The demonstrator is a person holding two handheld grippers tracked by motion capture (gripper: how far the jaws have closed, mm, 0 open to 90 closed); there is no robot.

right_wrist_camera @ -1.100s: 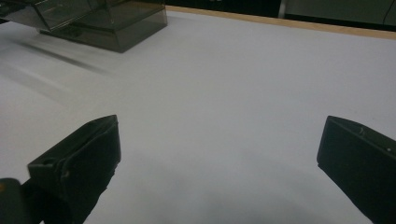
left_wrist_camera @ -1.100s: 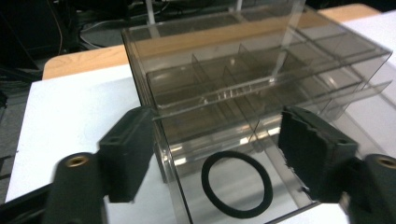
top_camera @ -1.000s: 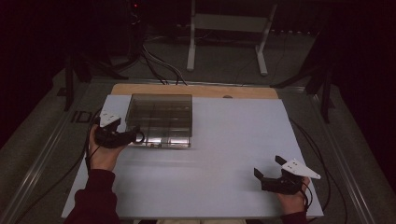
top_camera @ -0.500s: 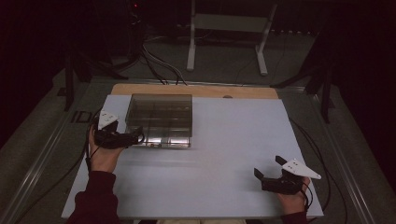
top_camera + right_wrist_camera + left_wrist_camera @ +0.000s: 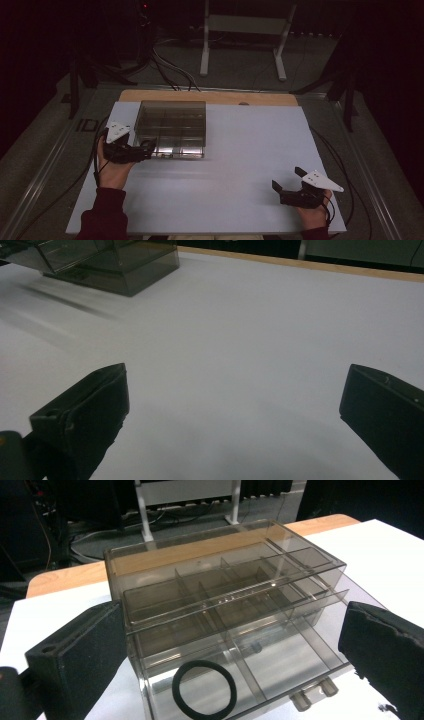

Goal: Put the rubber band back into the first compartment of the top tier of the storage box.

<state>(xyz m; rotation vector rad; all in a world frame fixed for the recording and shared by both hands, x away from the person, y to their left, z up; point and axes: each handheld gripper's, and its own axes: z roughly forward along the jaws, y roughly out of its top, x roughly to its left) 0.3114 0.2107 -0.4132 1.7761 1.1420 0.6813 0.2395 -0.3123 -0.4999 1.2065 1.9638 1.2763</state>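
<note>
A smoky clear plastic drawer box (image 5: 172, 127) stands on the white table sheet at the back left. Its divided trays (image 5: 225, 605) show close up in the left gripper view, with a black ring (image 5: 204, 689) lying in a lower front compartment. My left gripper (image 5: 148, 148) sits at the box's front left corner. Its jaws (image 5: 235, 645) have just been opening and now stand wide, with nothing pressed between them. My right gripper (image 5: 278, 188) rests open near the table's front right over bare sheet (image 5: 235, 405), far from the box (image 5: 115, 260).
The white sheet (image 5: 240, 165) covers a wooden tabletop whose bare strip (image 5: 210, 97) shows at the back. Cables (image 5: 165, 65) and a white stand's legs (image 5: 240, 50) lie on the dark floor behind. A cable trails off each side of the table.
</note>
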